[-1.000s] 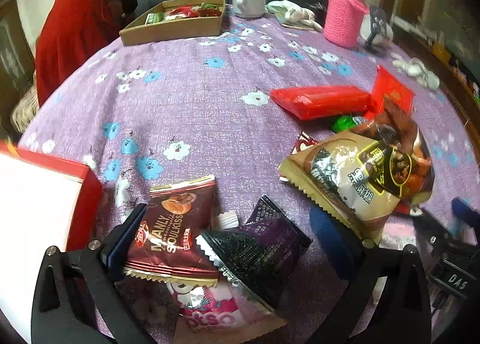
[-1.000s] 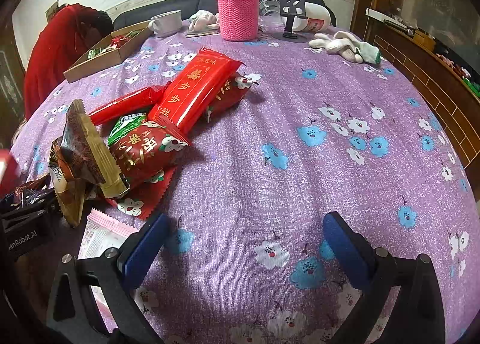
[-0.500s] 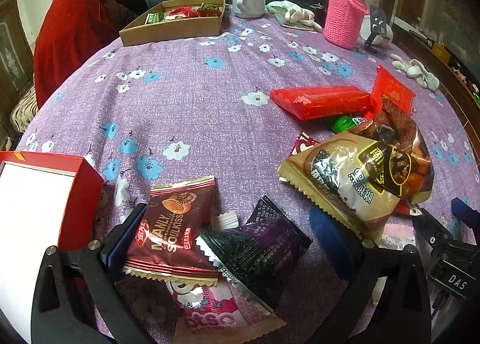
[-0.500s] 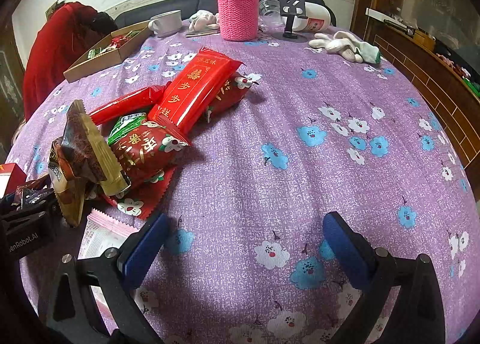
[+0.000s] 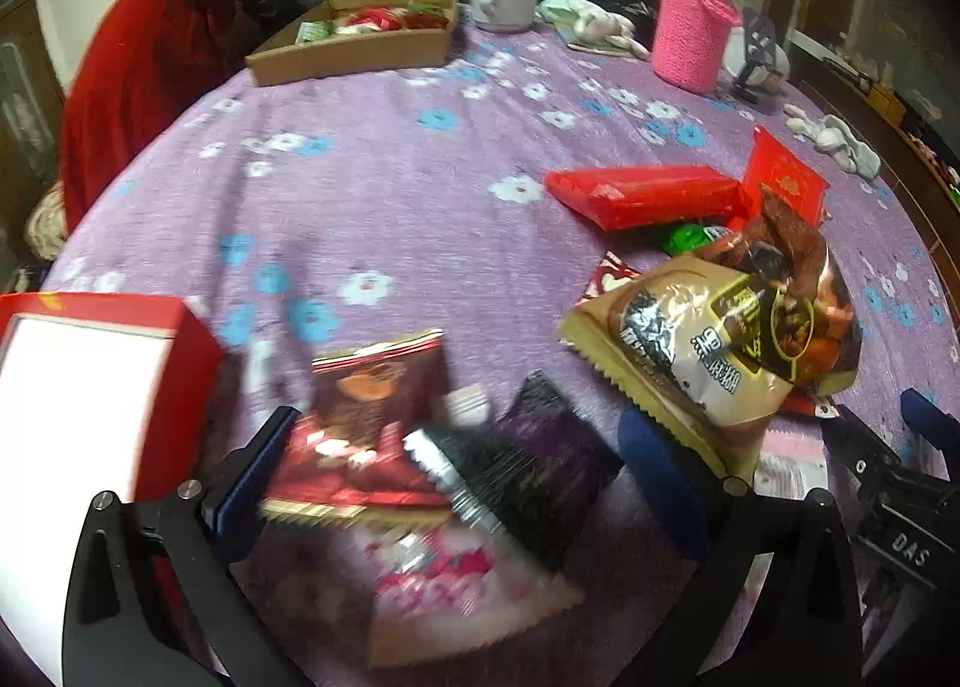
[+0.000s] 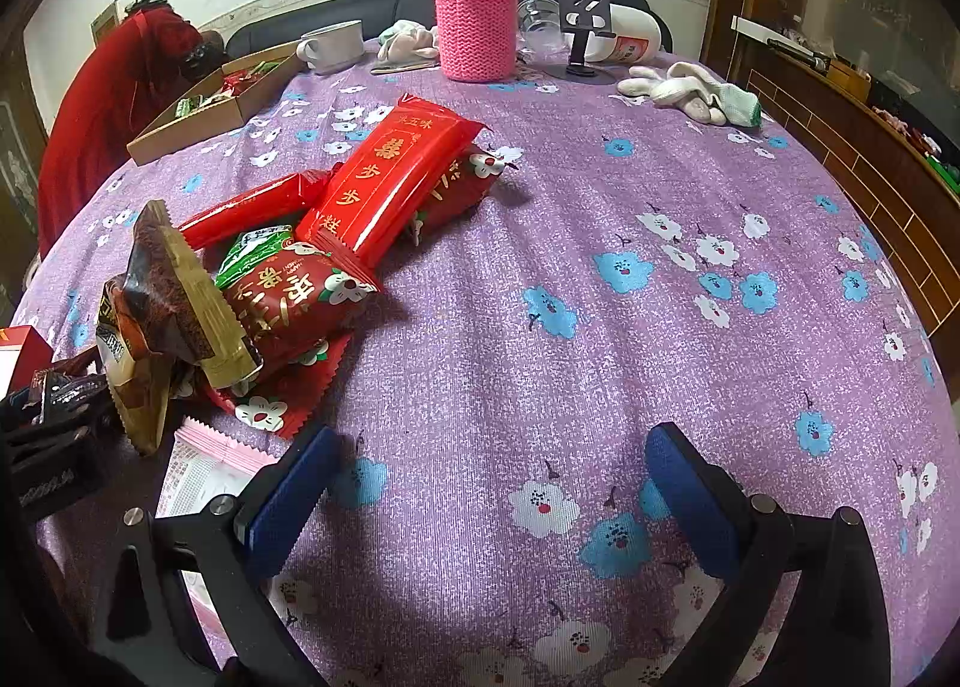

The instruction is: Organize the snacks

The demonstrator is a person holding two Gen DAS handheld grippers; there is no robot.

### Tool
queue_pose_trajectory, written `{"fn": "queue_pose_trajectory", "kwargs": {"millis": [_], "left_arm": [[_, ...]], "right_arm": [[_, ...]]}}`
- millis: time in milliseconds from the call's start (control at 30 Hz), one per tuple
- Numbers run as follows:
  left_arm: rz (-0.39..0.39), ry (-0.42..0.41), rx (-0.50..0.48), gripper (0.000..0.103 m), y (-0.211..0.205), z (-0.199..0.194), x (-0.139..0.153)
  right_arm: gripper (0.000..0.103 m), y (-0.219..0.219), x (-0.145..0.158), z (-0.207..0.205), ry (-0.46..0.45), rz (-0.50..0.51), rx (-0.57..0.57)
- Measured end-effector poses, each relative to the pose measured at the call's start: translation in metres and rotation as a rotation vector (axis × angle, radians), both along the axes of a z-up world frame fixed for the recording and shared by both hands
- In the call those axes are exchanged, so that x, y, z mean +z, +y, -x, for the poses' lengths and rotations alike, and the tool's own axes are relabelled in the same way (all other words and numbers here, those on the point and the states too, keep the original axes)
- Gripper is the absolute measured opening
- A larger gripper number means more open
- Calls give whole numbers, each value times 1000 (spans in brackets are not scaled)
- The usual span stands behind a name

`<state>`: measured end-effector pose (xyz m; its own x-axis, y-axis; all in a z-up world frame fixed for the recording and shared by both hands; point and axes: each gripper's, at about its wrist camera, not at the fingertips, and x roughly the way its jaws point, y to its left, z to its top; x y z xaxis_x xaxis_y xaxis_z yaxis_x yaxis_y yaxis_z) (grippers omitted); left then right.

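The left gripper point(image 5: 456, 459) hangs low over a small heap of packets at the bottom of the left wrist view, jaws spread wide and holding nothing. Between its blue fingers lies a dark red packet point(image 5: 372, 423), blurred, its long axis running up the frame with the crimped top edge pointing away from the tool. Overlapping its right side is a black and purple packet point(image 5: 528, 477), tilted toward the upper right, and under both sits a pink packet point(image 5: 456, 585) with a zigzag edge. A red box point(image 5: 108, 387) with a white inner face stands just left of the left finger. To the right, a glossy tan packet point(image 5: 708, 351) leans on other wrappers, near the right finger.

The right gripper point(image 6: 492, 483) is likewise open and empty above bare purple flowered cloth point(image 6: 600, 279). Up and left of it, a long shiny red packet point(image 6: 390, 177) points toward the upper right, resting on other wrappers. A cardboard tray point(image 6: 198, 123) of sweets sits at the far upper left.
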<state>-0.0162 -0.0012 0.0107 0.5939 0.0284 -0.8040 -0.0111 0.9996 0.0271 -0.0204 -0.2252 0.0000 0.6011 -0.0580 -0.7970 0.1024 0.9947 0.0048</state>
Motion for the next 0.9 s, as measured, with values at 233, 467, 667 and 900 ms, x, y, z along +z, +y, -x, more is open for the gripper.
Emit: {"fn": "queue_pose_trajectory", "kwargs": {"millis": [233, 467, 667, 900], "left_arm": [[4, -265, 1, 103, 16, 63, 65], [-18, -312, 43, 103, 34, 88, 96], [-24, -316, 69, 103, 45, 100, 103], [-27, -336, 84, 103, 52, 107, 109]], "right_arm": [[103, 0, 0, 1, 0, 0, 0], [103, 0, 0, 0, 0, 0, 0], [103, 0, 0, 0, 0, 0, 0], [103, 0, 0, 0, 0, 0, 0]]}}
